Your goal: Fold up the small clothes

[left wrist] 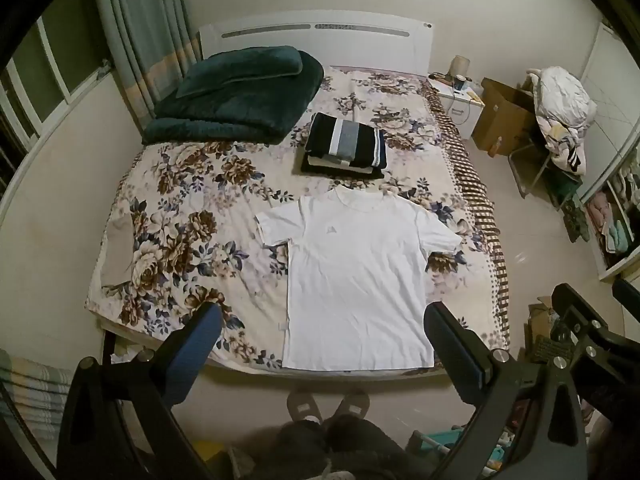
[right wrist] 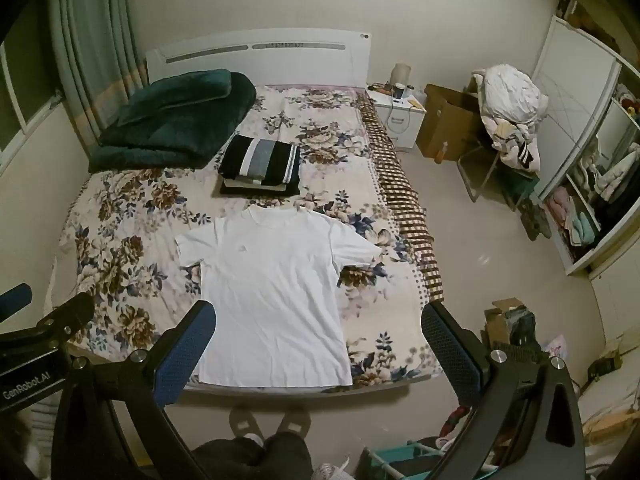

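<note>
Two fisheye views look steeply down from the foot of a bed covered by a floral sheet (left wrist: 192,208). A white T-shirt (left wrist: 356,280) lies flat and face up on the near half of the bed, collar pointing away toward the headboard (left wrist: 316,36), both short sleeves spread, hem at the bed's near edge. A small grey emblem sits on its chest; it is too small to read. Just beyond the collar rests a stack of folded clothes (left wrist: 344,146), dark with white and grey stripes on top. A folded dark green blanket (left wrist: 236,100) occupies the far left corner.

The left gripper (left wrist: 324,332) hangs above the shirt's lower part, its blue-padded fingers spread wide with nothing between them. The right gripper (right wrist: 316,340) is likewise spread wide and empty, above the shirt's hem and the bed's right near corner. In the right wrist view, white lettering on the left gripper's body reads "GenRobot.AI".

A white nightstand (right wrist: 396,116) stands beside the bed with small items on it, possibly a cup and a jar; they are hard to make out. A cardboard box (right wrist: 444,124), a chair piled with laundry (right wrist: 508,120) and an open wardrobe (right wrist: 592,200) line the right side. The person's slippers (left wrist: 328,404) and dark trouser legs show at the bottom edge, partly cut off.
</note>
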A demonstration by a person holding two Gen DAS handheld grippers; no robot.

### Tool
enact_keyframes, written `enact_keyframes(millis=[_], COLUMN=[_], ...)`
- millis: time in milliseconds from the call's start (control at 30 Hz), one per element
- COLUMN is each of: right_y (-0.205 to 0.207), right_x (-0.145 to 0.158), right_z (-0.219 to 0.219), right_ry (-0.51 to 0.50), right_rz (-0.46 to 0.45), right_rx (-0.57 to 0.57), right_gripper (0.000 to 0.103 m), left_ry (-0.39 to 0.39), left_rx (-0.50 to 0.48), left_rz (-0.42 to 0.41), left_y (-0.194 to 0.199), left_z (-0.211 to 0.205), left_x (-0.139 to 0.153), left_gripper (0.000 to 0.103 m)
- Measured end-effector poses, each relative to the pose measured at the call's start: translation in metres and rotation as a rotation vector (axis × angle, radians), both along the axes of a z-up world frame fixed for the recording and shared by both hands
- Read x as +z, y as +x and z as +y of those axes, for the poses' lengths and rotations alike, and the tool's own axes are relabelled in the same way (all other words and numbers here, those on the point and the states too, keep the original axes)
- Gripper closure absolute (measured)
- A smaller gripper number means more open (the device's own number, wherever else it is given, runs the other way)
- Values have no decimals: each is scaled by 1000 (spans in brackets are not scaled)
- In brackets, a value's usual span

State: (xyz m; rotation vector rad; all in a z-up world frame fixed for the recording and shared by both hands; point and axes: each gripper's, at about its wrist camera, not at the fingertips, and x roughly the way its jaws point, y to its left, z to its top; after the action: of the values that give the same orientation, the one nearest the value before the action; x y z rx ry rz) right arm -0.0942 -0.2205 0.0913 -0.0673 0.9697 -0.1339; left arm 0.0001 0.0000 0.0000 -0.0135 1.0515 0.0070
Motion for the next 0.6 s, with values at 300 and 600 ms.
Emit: enact_keyframes(millis=[300, 600], right_y=[0, -1], right_x=[2, 5], right_z=[0, -1], right_ry=[-3, 0], right_rz=[-3, -5], right_rx=[0, 0], right_gripper=[0, 0], left_ry=[-3, -11], left_rx=[-7, -5], left_rz=[-7, -12], left_y=[2, 2], left_z=[-4, -5], left_x=[6, 9], left_gripper=[0, 0])
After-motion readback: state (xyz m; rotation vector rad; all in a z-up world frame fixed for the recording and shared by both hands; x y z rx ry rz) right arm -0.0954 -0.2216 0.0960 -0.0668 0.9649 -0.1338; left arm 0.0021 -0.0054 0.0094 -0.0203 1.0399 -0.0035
